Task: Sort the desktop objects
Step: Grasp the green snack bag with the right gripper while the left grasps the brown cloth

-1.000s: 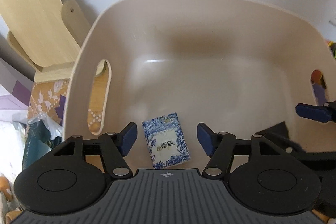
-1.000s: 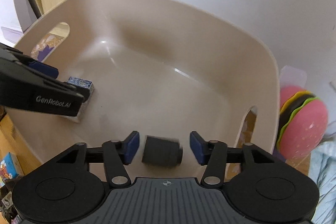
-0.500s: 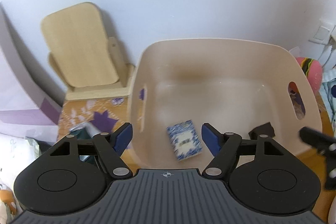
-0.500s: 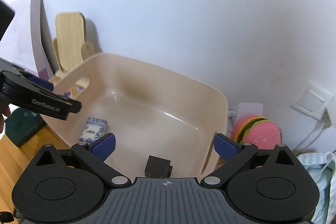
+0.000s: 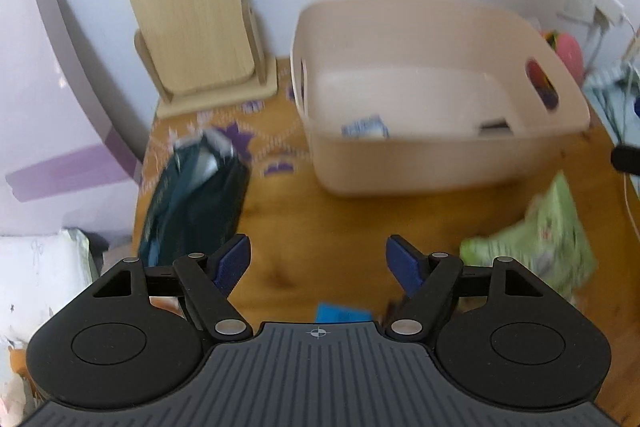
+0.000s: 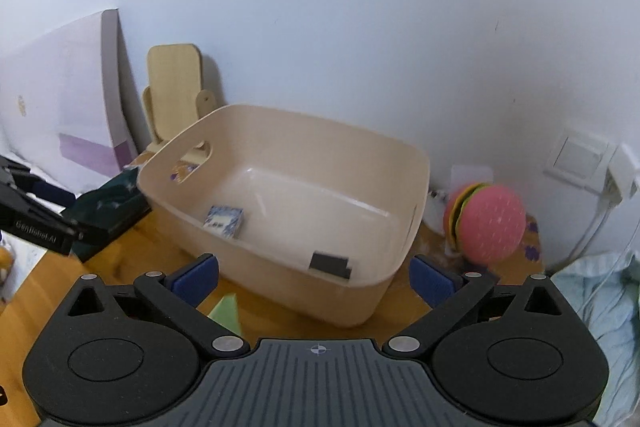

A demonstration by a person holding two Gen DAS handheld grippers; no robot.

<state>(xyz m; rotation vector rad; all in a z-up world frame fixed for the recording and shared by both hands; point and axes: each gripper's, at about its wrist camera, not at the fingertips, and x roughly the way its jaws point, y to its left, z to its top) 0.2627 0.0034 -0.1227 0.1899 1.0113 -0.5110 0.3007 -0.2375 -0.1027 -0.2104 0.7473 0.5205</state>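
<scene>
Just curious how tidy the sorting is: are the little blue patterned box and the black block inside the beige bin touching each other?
Apart. The right wrist view shows the blue patterned box and the black block with bare floor of the beige bin between them.

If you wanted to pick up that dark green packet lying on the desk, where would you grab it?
Probably across its narrow width, from above. The dark green packet lies flat and long on the desk, left of the beige bin, its long sides free. The open left hand-held gripper is nearest.
</scene>
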